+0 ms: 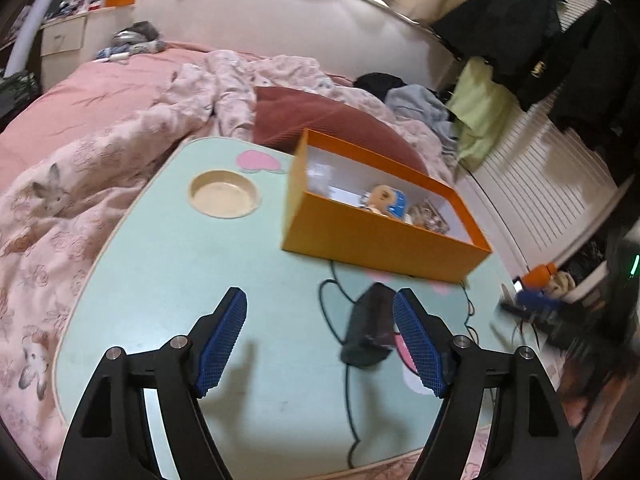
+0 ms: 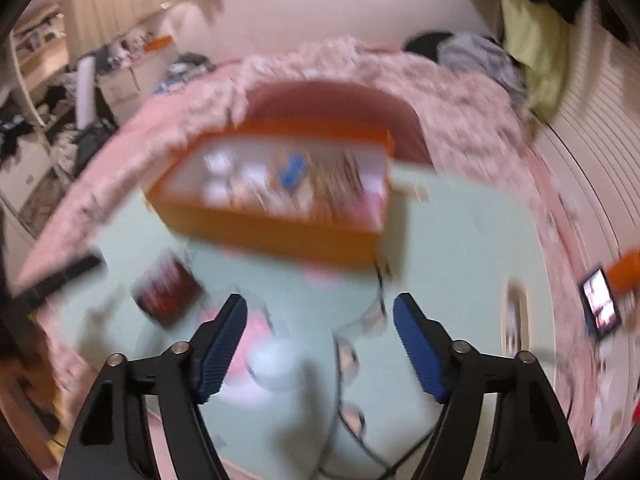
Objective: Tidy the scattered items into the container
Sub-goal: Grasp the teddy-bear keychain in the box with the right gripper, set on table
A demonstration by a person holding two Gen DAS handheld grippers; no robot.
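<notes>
On the mint bed table (image 1: 168, 280) our left gripper (image 1: 320, 344) stands open and empty beside a dark packet (image 1: 366, 332), probably light and crinkly, best pinched across its middle. From the right, all blurred, our right gripper (image 2: 320, 348) gapes empty before the orange box (image 2: 272, 236), the reddish-dark packet (image 2: 168, 292) lying left.

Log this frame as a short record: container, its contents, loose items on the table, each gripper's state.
container: orange box, open-topped, on the pale green table
contents: several small items, blurred; one partly blue
loose items: dark boxy object near the black cable
left gripper: open, nothing held
right gripper: open, nothing held
</notes>
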